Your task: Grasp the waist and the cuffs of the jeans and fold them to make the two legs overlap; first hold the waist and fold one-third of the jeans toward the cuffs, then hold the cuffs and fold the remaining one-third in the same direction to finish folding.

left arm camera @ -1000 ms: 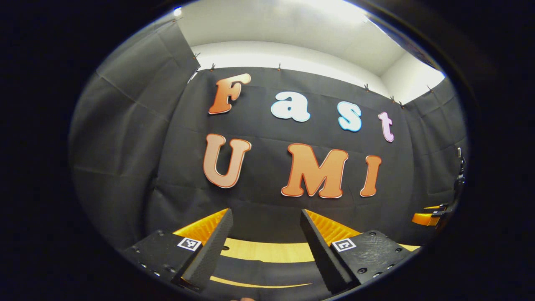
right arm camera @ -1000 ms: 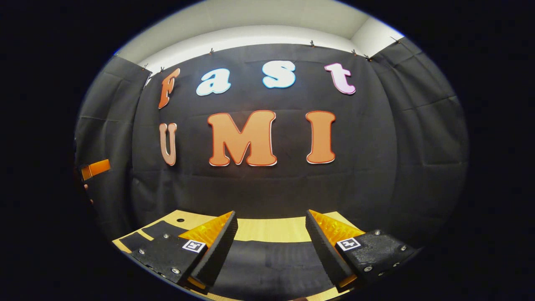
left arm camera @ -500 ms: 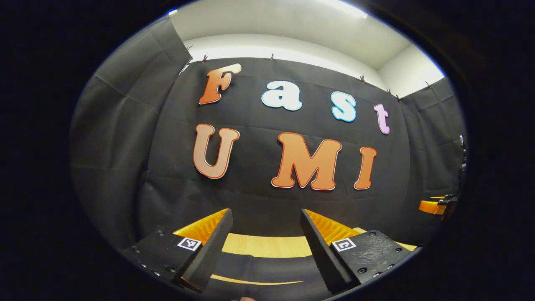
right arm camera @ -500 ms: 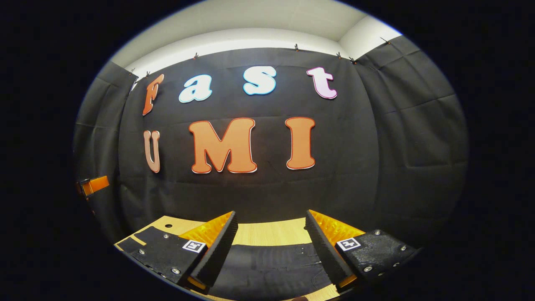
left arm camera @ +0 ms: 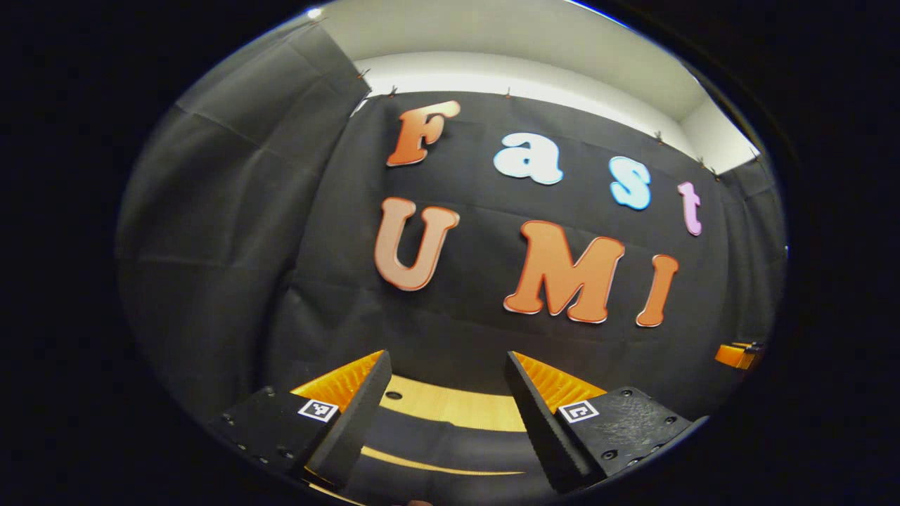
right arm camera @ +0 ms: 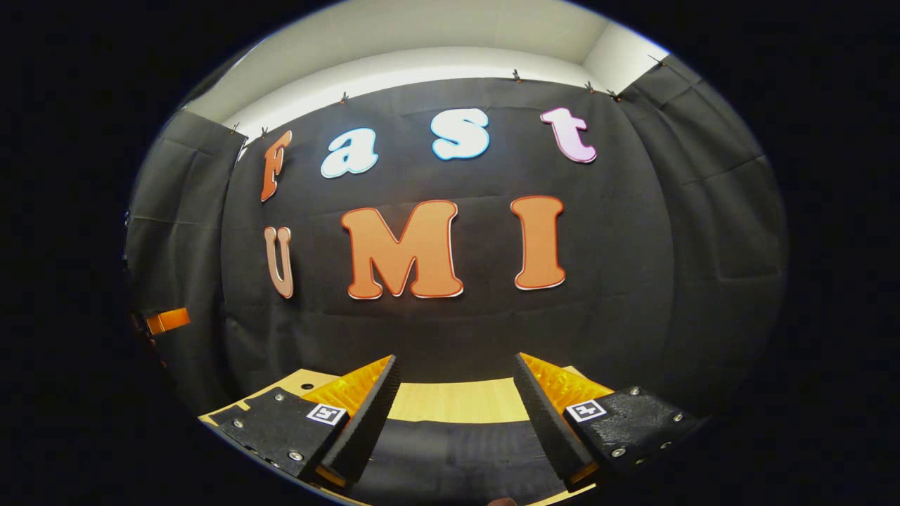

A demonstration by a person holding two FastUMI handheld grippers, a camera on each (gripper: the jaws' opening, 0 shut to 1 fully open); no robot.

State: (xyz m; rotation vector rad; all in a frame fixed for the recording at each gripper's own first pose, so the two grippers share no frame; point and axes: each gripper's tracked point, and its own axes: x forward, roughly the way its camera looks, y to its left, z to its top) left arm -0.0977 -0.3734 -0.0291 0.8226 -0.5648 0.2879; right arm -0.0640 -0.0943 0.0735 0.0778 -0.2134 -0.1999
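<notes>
dark jeans (right arm camera: 450, 453) lie flat on the wooden table (right arm camera: 457, 400).

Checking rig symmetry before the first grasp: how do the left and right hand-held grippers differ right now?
Left hand-held gripper has dark jeans with a thin strip of wooden table between its fingers; right hand-held gripper has unbroken dark fabric there. The left gripper view sits tilted against the wall; the right gripper view sits more level. Shared: both are open, hold nothing, and are above jeans, with table beyond.
</notes>
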